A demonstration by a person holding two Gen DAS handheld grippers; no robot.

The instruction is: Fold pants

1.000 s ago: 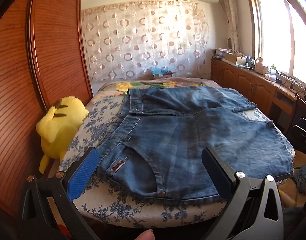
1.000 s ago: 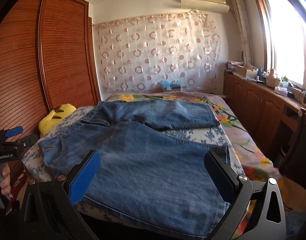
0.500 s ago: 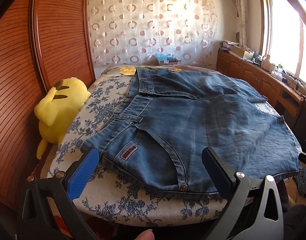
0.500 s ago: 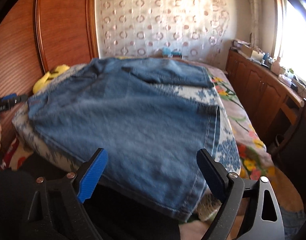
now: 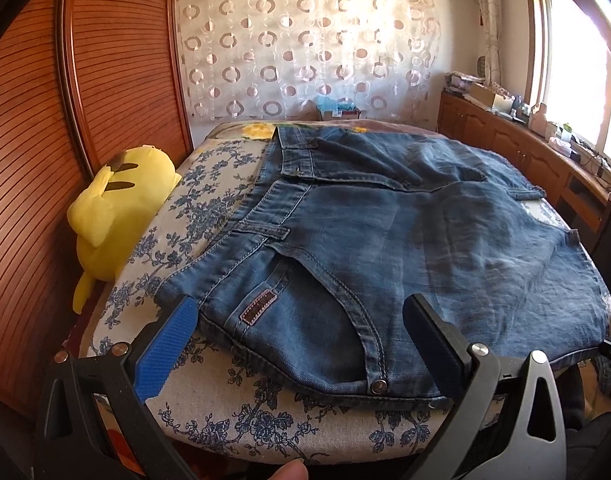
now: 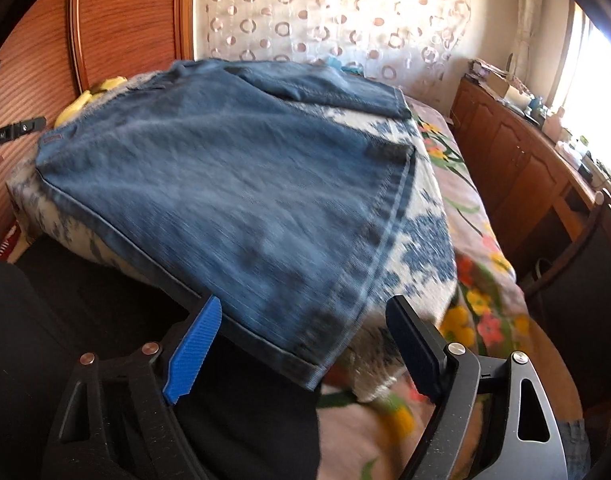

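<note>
Blue denim pants [image 5: 385, 240] lie spread across the bed, waistband toward the left, legs running right. In the left wrist view my left gripper [image 5: 301, 328] is open, its jaws straddling the near waistband corner with the leather patch [image 5: 259, 307] and a rivet button [image 5: 378, 387]. In the right wrist view the pants [image 6: 233, 184] show blurred. My right gripper [image 6: 305, 332] is open, its jaws either side of the near hem corner [image 6: 309, 372] that hangs over the bed edge.
A yellow plush toy [image 5: 117, 204] sits at the bed's left side against a wooden wardrobe [image 5: 45, 120]. The floral bed sheet [image 5: 209, 400] shows around the pants. A wooden cabinet [image 5: 545, 160] with clutter runs along the right wall under the window.
Both grippers have moved closer and lower toward the pants' near edge. The right gripper has come down to the hem corner, its view now blurred by motion.
</note>
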